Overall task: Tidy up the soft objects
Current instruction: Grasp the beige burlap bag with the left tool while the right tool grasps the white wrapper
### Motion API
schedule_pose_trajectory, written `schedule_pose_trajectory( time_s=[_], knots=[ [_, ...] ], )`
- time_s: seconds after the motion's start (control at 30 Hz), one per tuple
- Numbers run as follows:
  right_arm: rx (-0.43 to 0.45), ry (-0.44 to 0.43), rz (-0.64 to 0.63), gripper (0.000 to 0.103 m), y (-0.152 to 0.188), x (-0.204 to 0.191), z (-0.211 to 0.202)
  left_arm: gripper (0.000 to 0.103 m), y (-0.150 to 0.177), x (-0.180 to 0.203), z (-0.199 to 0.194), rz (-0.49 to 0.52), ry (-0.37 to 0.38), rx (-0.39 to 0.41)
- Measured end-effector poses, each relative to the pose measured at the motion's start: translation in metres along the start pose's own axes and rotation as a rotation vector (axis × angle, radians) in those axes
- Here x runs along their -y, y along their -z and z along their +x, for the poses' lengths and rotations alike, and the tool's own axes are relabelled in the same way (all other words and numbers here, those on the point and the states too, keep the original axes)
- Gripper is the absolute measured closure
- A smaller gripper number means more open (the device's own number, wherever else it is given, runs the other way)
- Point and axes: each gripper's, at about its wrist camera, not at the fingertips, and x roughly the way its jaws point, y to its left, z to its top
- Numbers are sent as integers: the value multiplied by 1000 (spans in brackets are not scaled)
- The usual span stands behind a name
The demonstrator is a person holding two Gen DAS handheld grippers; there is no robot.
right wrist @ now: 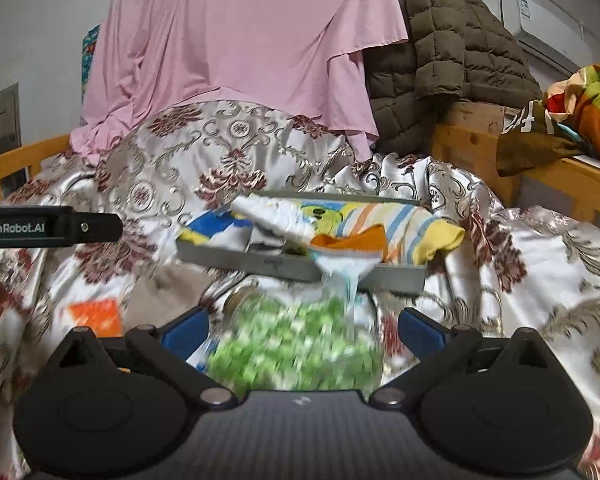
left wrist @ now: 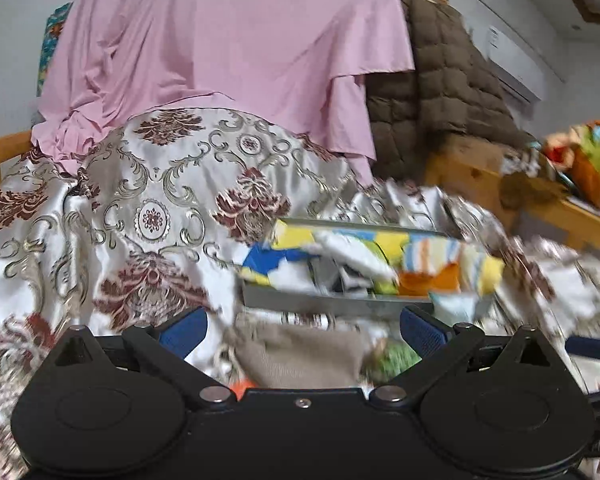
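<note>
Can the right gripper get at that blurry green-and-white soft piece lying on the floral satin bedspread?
Probably yes. The right gripper has its jaws wide apart, and the green-and-white soft piece lies between its blue fingers on the floral satin bedspread, nothing over it. Blur hides any contact.

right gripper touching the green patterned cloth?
Cannot tell. In the right wrist view the green patterned cloth lies between the open fingers of the right gripper, but motion blur hides its edges, so neither contact nor gap shows plainly.
</note>
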Motion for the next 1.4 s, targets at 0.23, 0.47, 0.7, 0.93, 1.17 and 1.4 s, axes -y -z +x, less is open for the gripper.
schedule_pose_trajectory(
  time_s=[0.23, 0.47, 0.7, 0.93, 1.17, 1.4],
  knots=[
    [24, 9, -30, 0, -27, 9, 48, 1, -10, -1, 57, -11, 34, -82],
    [-37, 13, 14, 0, -40, 17, 85, 1, -8, -32, 87, -127, 31, -163],
    [-136, 56, 30, 0, -37, 13, 118, 1, 2, -68, 116, -252, 40, -279],
    [-222, 57, 75, 0, -40, 11, 146, 1, 13, -79, 141, -334, 117, -394],
    [-260, 54, 123, 4, -45, 18, 162, 1, 21, -82, 160, -387, 187, -469],
    [-316, 40, 213, 22, -43, 32, 174, 1, 22, -74, 165, -312, 200, -508]
  ],
)
